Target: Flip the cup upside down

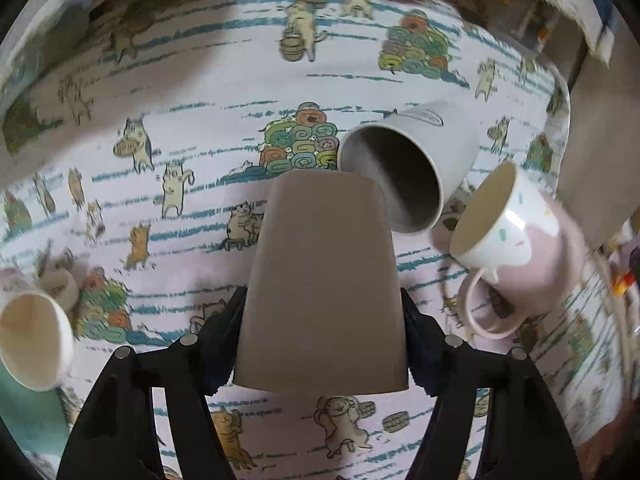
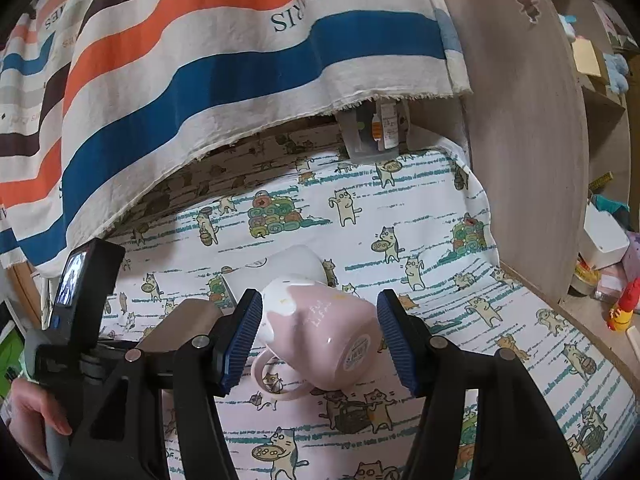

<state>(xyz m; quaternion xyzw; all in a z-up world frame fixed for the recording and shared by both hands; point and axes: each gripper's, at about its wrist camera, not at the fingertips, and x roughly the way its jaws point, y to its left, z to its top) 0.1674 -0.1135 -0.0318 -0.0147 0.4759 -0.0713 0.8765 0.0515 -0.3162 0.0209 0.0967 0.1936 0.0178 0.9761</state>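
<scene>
Left wrist view, from left: a white cup (image 1: 34,340) lies on its side on the cat-print tablecloth (image 1: 192,80); at centre the left gripper (image 1: 322,320) clamps a brown cup (image 1: 322,280) between its pads, wide end toward the camera; a grey cup (image 1: 404,164) and a pink mug (image 1: 520,248) lie tipped at right. Right wrist view: the right gripper (image 2: 318,336) has its jaws spread wide either side of the pink mug, which lies on its side, neither pad (image 2: 242,336) clearly touching it.
</scene>
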